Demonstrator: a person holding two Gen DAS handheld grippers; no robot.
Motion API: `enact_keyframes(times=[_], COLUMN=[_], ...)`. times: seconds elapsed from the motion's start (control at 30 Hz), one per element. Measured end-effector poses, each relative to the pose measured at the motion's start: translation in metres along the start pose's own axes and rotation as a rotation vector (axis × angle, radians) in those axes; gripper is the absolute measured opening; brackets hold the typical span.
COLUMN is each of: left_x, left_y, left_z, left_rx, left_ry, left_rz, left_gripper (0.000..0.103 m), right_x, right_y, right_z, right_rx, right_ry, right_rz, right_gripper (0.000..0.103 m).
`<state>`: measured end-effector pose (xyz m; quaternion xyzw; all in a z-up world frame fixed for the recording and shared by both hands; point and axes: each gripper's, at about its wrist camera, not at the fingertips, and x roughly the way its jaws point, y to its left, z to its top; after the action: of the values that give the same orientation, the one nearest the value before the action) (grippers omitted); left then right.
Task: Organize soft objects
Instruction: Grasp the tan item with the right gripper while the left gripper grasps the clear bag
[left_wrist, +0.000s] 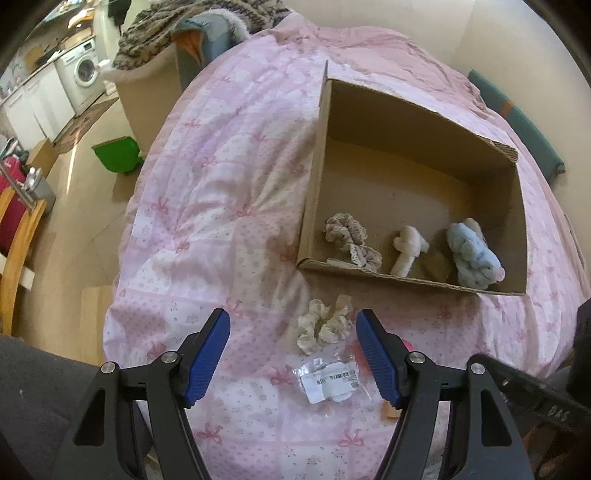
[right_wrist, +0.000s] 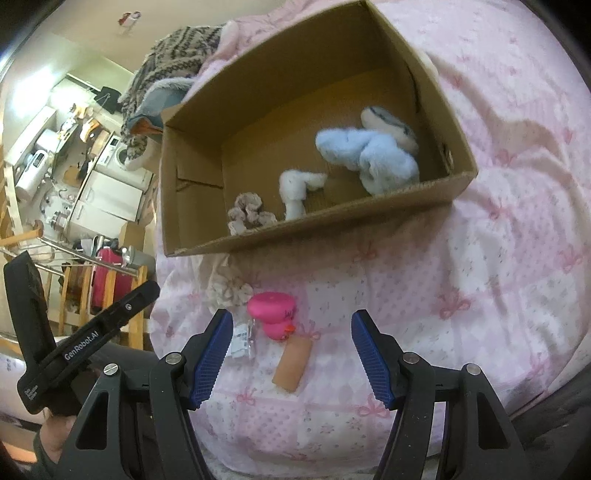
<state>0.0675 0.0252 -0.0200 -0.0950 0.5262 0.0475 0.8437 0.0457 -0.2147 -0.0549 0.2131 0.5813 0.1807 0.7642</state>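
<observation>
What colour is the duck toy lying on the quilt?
Bright pink duck toy with an orange beak; clearest in the right wrist view.

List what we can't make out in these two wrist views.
- Label on the clear packet: print too small, left view; the right view's finger hides part of it.
- Pink toy: right view shows it; left view shows only a sliver behind a finger.
- Box near corners: front wall hides the floor there, both views.
- Tan block: what it is, unclear.
</observation>
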Motion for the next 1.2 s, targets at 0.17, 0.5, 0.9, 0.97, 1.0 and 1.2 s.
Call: enact_keyframes(times=[0.17,0.5,0.9,0.97,1.0,1.2], left_x=[0.006,0.027,0.048,0.047,0.049,0.074], left_y=[0.001,0.002,0.017,0.018,0.018,-0.005], left_z=[-0.001,-0.009,-0.014,-0.017,-0.018,-0.034], left_rx=[-0.011,-0.023,-0.144,-0.144,-0.141,-0.103], left_ry=[0.026,0.130,0.211,0.212,0.221,0.313], left_rz=[-0.004,-0.007,-0.076,-0.079,-0.084,-0.096], left_gripper=[0.068,0.068,0.068,0.068,0.068,0.068], right_x=[0.034,0.088,0.072,0.060,0.052,0.026], right_y=[0.005,0.026,0.036,0.035,0.034,0.022], right_z=[-0.007,-0.014,-0.019,-0.016,-0.014,-0.006], right_rx=[-0.033,-0.140,-0.186,-0.164,-0.152,-0.067], right_ry=[0.144,0.270,0.219,0.179,0.156,0.073], right_rz=[-0.033,-0.142,-0.128,-0.111,-0.103,-0.080], right_gripper=[0.070,0.042,0.006,0.006,0.006,0.006])
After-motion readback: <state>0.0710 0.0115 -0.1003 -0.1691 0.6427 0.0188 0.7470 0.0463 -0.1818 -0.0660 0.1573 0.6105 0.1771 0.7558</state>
